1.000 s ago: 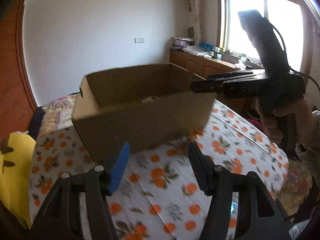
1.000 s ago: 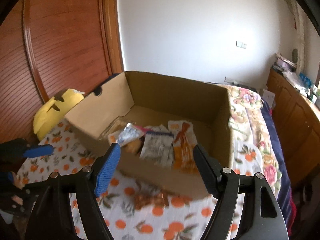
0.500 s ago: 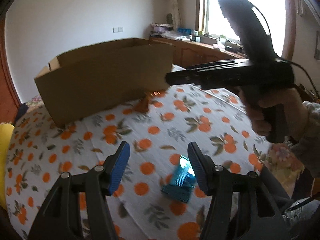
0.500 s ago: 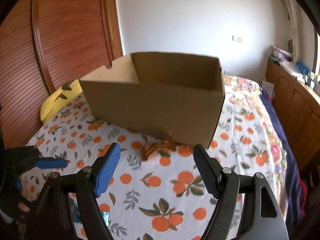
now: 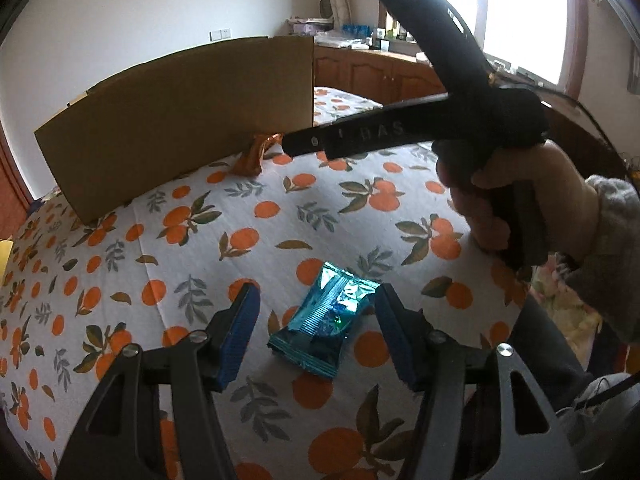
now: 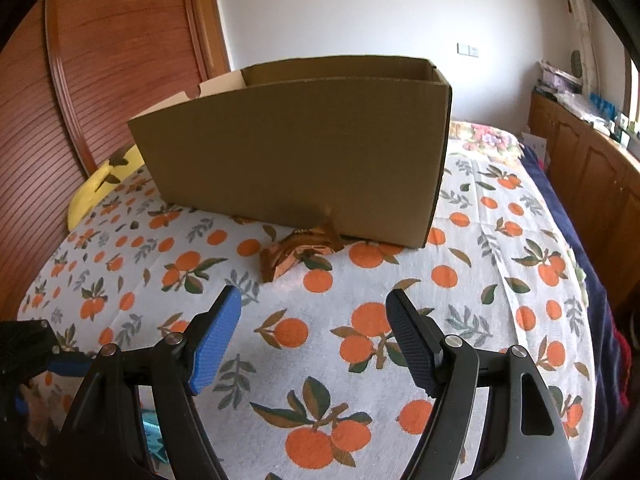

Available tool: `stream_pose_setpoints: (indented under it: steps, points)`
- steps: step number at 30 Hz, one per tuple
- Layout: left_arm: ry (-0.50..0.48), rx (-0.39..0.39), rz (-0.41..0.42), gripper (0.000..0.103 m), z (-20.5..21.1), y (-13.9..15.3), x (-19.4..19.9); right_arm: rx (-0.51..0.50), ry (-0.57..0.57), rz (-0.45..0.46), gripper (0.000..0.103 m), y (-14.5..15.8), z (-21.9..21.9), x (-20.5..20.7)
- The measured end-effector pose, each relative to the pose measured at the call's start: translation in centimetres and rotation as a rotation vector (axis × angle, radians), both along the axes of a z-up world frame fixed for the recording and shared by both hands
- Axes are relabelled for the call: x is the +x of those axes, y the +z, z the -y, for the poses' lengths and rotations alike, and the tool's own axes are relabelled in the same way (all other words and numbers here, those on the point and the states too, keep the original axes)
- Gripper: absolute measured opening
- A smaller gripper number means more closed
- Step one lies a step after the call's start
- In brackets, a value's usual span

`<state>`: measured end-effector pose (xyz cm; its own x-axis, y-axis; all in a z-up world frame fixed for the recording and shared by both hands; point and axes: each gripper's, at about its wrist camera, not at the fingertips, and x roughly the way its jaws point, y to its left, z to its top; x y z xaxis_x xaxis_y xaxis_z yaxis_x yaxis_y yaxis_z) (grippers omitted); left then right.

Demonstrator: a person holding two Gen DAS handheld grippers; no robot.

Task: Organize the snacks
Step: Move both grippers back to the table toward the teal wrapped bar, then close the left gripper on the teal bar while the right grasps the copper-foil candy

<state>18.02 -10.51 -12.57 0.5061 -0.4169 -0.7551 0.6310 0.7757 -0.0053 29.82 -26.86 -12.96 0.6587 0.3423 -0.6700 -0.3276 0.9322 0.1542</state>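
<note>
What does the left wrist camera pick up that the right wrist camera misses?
Only the left wrist view shows the window, the hand holding the right gripper, and the whole teal snack packet lying between the left gripper's closing jaws, not yet pinched. Only the right wrist view shows the wooden door, the yellow cushion and the right gripper's open, empty jaws. Both show the cardboard box, the brown wrapper at its base, and the orange-print cloth.
</note>
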Motion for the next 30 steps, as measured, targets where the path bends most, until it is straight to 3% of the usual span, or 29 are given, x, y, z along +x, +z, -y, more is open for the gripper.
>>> stream_pose_setpoints:
  steps: [8,11,16,19,23,30]
  points:
    - [-0.007,0.071,0.014,0.044,1.0,-0.7,0.0,0.007,-0.010,-0.025,0.076,-0.2,0.2,0.2]
    - [-0.011,0.074,0.019,0.035,0.9,-0.5,-0.1,-0.003,-0.005,-0.033,0.074,-0.4,0.1,0.4]
    - [-0.015,0.058,0.014,0.030,0.7,-0.2,-0.1,-0.040,-0.005,-0.027,0.073,-0.6,-0.5,0.4]
    - [-0.011,0.054,0.011,0.031,0.6,-0.2,-0.3,-0.059,-0.009,-0.026,0.073,-0.6,-0.8,0.4]
    - [-0.028,0.076,0.003,0.040,1.1,-0.7,-0.3,-0.077,-0.011,-0.024,0.073,-0.7,-1.0,0.4]
    - [-0.049,0.063,-0.041,0.044,1.7,-0.7,0.4,-0.089,-0.013,-0.024,0.073,-0.8,-1.2,0.4]
